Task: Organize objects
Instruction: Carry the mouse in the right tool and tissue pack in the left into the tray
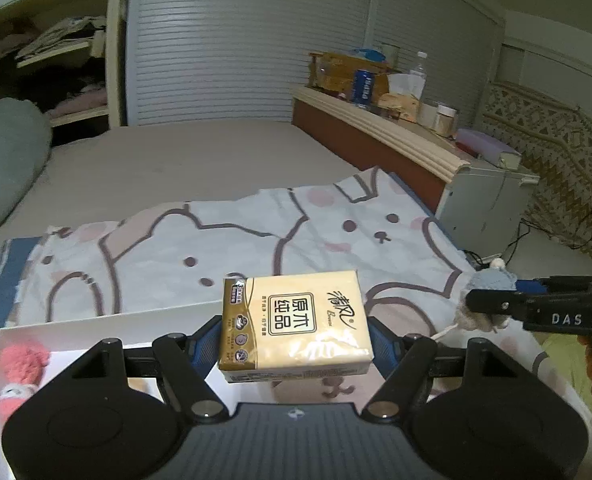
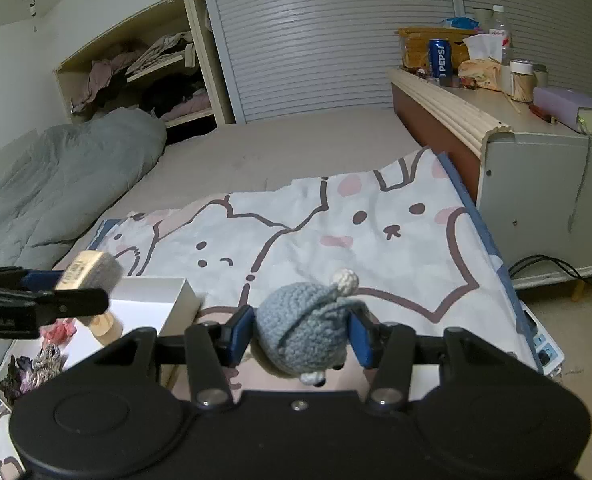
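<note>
— Above the near edge of the bed (image 1: 199, 152), a pack of tissues (image 1: 293, 326) is clamped across its width by the left gripper (image 1: 296, 346), and a grey knitted doll (image 2: 302, 330) is squeezed between the blue pads (image 2: 239, 334) of the right gripper (image 2: 300, 338). Both things are held clear of the rabbit-print sheet (image 2: 376, 232).

— What could be lost from here?

— The pack is wrapped in slick film and is gripped only at its sides — it could be tipped forward and dropped if the wrist is rolled sharply. The doll is soft, so it could be pinched out of the pads, and a thin string seems to hang from it in the left view; that might be snagged.

— And what stands in the way?

— A white box (image 2: 155, 304) lies at the near left corner of the sheet, with a pink knitted toy (image 1: 19, 364) and other small things already inside. Its raised wall could be struck by either load if it is brought in low. The two grippers are also close side by side, so a clash is possible. A grey quilt (image 2: 63, 184) is heaped at the far left, well apart, and the cluttered headboard shelf (image 2: 448, 96) with its can (image 2: 440, 58) is out of the path.
</note>
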Demonstrator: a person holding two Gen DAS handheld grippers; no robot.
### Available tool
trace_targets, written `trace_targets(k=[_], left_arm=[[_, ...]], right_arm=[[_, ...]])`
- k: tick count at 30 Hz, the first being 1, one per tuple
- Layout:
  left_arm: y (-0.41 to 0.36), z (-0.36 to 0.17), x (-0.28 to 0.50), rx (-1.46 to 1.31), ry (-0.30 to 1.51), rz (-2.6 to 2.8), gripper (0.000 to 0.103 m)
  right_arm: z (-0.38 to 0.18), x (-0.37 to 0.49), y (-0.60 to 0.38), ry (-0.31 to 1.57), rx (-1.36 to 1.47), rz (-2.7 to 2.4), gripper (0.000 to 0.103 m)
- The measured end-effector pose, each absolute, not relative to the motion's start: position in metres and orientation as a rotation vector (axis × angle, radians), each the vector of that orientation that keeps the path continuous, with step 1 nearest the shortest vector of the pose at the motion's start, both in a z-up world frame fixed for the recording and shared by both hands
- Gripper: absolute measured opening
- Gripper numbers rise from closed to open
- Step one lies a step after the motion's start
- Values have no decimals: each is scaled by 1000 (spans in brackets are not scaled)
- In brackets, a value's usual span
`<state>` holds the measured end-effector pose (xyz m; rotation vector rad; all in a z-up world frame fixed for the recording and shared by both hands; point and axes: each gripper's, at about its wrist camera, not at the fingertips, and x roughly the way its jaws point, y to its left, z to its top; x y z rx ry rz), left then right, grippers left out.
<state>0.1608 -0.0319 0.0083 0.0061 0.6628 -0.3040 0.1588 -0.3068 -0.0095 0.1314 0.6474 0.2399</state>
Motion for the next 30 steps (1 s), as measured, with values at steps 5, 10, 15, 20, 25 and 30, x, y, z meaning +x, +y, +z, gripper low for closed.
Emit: trace_targets(k=[5,10,15,20,25,30], left_arm=[[-9,16,149,-4,635,-258,74],[14,21,139,-27,612,-222,74],[29,11,132,-47,636,-197,74],[45,-15,135,-86,726,-180,74],[63,-41,142,-97,798,-152,74],[72,-66,151,-112,873,-158,74]], right_arm=[[-3,154,-303,633,144,241,52],[8,151,-294,593,161,266,51],[24,153,-276,555,171,320,52],[36,162,-246,535,176,378,52],[36,175,-211,548,165,436,52],[21,193,-172,609,147,488,52]])
